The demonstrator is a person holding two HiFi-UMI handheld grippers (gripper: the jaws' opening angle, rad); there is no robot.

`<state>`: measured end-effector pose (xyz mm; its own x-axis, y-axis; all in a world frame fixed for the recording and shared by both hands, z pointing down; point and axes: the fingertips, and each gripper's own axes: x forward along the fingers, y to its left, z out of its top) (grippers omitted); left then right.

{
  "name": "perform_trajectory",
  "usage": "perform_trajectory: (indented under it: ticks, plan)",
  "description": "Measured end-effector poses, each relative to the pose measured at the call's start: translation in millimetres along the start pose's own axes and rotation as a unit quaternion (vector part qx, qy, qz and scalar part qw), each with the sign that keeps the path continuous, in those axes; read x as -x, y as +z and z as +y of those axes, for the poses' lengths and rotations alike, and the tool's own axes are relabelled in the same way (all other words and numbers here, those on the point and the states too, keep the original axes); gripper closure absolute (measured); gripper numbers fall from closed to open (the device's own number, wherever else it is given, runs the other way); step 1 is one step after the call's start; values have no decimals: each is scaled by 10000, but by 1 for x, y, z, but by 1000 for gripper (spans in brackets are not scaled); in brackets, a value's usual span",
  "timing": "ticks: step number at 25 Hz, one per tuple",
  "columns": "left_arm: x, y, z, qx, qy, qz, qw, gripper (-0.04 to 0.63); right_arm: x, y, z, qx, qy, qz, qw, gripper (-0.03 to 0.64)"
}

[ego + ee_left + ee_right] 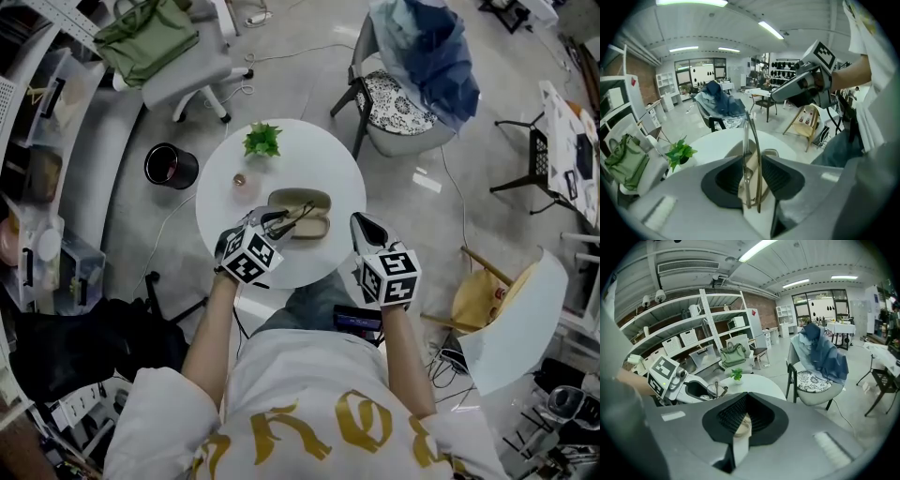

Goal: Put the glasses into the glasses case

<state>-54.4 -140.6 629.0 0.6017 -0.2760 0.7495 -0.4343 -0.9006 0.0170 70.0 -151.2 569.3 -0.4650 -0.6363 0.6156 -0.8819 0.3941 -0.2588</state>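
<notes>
An open beige glasses case (pixel 300 208) lies near the middle of the round white table (pixel 328 159). My left gripper (pixel 275 225) hovers at the case's left end, shut on thin-framed glasses (pixel 298 217). In the left gripper view the glasses (pixel 752 159) stand edge-on between the dark pads, over the case (pixel 769 153). My right gripper (pixel 366 226) is shut and holds nothing, just right of the case above the table's edge. From the right gripper view, the left gripper (pixel 701 390) and the glasses (pixel 713 389) show at the left.
A small potted plant (pixel 262 141) and a little round object (pixel 239 180) stand on the table's far left part. Around the table are a black bin (pixel 171 166), a chair with blue clothes (pixel 412 84), an office chair (pixel 183 75) and a wooden chair (pixel 483 295).
</notes>
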Motion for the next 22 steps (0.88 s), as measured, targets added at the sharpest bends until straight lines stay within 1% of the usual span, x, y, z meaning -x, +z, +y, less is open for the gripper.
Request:
perform_trajectory:
  ticks: [8, 12, 16, 18, 22]
  plan:
    - [-25, -13, -3, -383, -396, 524, 9971, 462, -9, -14, -7, -56, 85, 193, 9998, 592]
    - [-37, -28, -6, -607, -589, 975, 9916, 462, -16, -19, -7, -26, 189, 319, 9993, 592]
    - [-47, -33, -6, -652, -729, 1208, 9878, 462, -21, -23, -12, -7, 205, 422, 9989, 592]
    - [-51, -35, -7, -835, -831, 1366, 9836, 462, -22, -23, -14, -13, 195, 439, 9988, 592]
    - [-57, -43, -10, -1362, -1032, 1737, 9698, 462, -21, -20, -22, -41, 170, 423, 9990, 592]
